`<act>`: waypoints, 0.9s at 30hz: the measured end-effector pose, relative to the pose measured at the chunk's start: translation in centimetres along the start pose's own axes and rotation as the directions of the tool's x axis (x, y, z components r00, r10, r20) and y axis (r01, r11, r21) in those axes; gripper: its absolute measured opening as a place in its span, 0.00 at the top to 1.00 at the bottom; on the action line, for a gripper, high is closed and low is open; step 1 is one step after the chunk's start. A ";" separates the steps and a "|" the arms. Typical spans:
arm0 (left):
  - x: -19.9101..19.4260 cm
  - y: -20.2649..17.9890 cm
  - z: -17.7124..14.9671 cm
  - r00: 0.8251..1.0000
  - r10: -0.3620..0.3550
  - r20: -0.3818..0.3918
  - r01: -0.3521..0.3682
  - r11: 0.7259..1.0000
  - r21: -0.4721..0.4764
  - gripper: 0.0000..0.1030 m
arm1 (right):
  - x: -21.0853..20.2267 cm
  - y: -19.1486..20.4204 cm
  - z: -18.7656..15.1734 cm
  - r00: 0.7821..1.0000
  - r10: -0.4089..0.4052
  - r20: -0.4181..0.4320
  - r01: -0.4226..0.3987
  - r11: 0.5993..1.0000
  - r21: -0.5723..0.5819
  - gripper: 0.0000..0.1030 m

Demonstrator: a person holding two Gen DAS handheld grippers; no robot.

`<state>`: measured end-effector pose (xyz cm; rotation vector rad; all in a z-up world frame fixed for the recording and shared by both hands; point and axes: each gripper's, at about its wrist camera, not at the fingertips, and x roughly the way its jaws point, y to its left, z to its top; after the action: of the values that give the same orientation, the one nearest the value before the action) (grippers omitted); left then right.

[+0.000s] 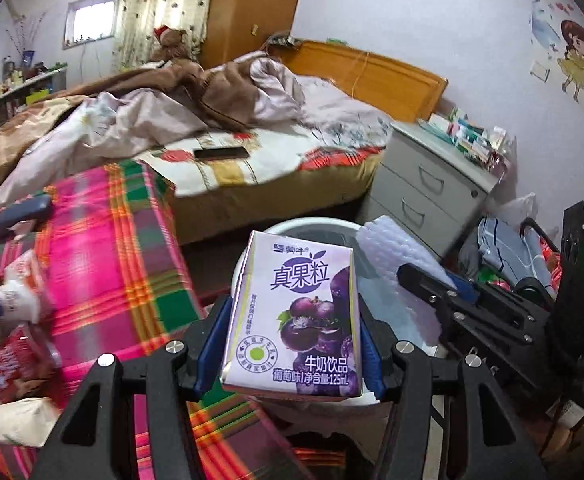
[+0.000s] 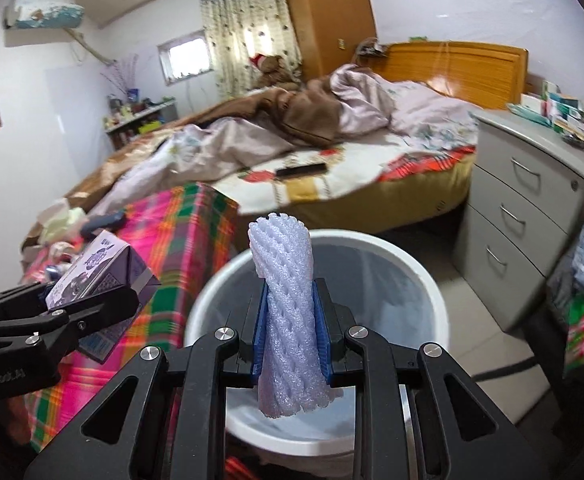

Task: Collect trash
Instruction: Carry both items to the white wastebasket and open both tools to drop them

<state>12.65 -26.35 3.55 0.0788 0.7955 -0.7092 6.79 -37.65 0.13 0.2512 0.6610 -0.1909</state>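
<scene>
Soft daylight from the small window (image 1: 91,21) and the curtain (image 2: 248,28) at upper left lights both fisheye views evenly, with dark vignetted corners, bowed edges, and motion blur smearing the left and right margins.

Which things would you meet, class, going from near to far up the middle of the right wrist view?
Right hand-held gripper → foam net clamped in it → white bin → bed with a dark phone lying on it → brown blanket → curtain.
</scene>
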 end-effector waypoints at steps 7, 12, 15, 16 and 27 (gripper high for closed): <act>3.4 -1.2 0.0 0.998 0.004 -0.059 -0.002 1.000 0.027 0.42 | 1.1 -2.2 -0.9 0.996 -0.060 -0.069 0.060 0.998 0.006 0.78; 4.9 -1.3 -0.3 0.995 -0.015 -0.094 0.018 1.000 0.023 0.30 | 1.9 -3.3 -1.2 0.989 -0.093 -0.112 0.093 0.996 -0.002 0.74; 4.9 -1.0 -0.4 0.996 -0.015 -0.089 0.016 1.000 0.003 0.25 | 1.9 -3.5 -1.4 0.989 -0.093 -0.116 0.094 0.996 0.004 0.42; 4.8 -0.9 -0.4 0.996 -0.013 -0.087 0.013 1.000 0.000 0.25 | 1.8 -3.4 -1.4 0.990 -0.087 -0.114 0.088 0.996 0.006 0.32; 1.4 0.6 -1.1 0.999 0.042 -0.029 -0.043 0.999 -0.018 0.25 | -0.3 -2.3 -0.6 0.996 -0.075 -0.039 0.075 0.997 0.014 0.32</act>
<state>13.00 -26.26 1.69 0.0892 0.8257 -0.6617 5.65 -39.64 -0.57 0.2456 0.7082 -0.2637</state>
